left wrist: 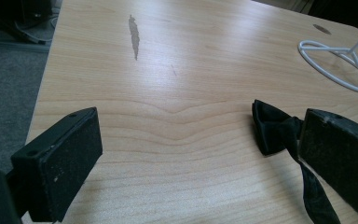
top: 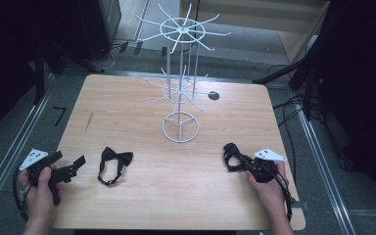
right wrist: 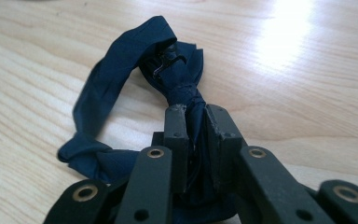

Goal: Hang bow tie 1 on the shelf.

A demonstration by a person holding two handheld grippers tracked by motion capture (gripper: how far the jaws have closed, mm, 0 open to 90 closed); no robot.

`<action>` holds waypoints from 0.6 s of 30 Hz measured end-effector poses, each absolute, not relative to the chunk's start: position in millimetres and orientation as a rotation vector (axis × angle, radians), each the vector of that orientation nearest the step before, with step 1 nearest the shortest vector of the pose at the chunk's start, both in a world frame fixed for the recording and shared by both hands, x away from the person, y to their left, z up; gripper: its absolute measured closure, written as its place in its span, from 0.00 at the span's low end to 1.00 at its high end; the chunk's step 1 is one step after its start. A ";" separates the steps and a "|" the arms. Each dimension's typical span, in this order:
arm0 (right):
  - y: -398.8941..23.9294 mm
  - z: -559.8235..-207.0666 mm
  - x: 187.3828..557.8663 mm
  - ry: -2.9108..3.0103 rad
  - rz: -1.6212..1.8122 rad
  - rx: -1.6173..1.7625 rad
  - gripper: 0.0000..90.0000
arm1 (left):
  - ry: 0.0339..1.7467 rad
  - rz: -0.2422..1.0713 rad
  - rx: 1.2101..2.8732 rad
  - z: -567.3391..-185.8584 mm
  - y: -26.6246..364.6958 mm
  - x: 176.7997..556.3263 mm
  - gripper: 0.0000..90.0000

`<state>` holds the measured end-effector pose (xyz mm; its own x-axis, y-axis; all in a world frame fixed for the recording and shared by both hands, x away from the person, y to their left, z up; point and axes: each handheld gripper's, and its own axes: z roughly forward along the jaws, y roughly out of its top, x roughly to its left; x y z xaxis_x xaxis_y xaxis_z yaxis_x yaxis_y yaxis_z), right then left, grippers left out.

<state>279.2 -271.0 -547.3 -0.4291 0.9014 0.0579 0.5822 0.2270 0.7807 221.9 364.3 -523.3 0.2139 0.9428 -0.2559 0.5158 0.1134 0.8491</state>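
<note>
Worktop of pale wood carries two bow ties and a white wire stand at its far middle.

Right gripper: positioned at the near right of the worktop, held in the person's right hand. In the right gripper view its fingers stand narrow, clamped on the knot of the dark blue bow tie. The strap of this bow tie loops out to one side and lies on the wood; its small metal clasp shows just beyond the knot. No earlier picture is supplied for comparison.

Left gripper: positioned at the near left, held in the left hand. Its fingers stand wide apart and hold nothing.

Black bow tie: lies flat on the worktop just beside the left gripper, between the two grippers, with its strap trailing toward the near edge. In the left gripper view it lies against the inner side of one finger; contact cannot be confirmed.
</note>
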 end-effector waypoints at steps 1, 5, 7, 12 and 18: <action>-271.4 -545.9 278.4 2.083 1.073 1.371 0.90 | 1.433 0.560 1.535 -523.3 364.6 222.0 0.00; -271.8 -533.1 272.5 1.989 1.171 1.371 0.90 | 1.433 0.554 1.537 -523.3 365.0 222.5 0.00; -269.6 -529.0 270.0 1.975 1.189 1.353 0.90 | 1.432 0.553 1.540 -523.3 364.8 222.8 0.00; -262.4 -521.2 266.9 1.961 1.219 1.322 0.90 | 1.433 0.553 1.542 -523.3 364.7 223.0 0.00; -255.9 -512.1 263.4 1.936 1.249 1.312 0.90 | 1.433 0.551 1.544 -523.3 364.8 223.2 0.00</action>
<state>263.4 -255.9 -512.1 -0.4208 0.9022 0.0948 0.4584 0.1213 0.8805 223.2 364.8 -523.3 0.2194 0.9405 -0.2594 0.5248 0.1104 0.8440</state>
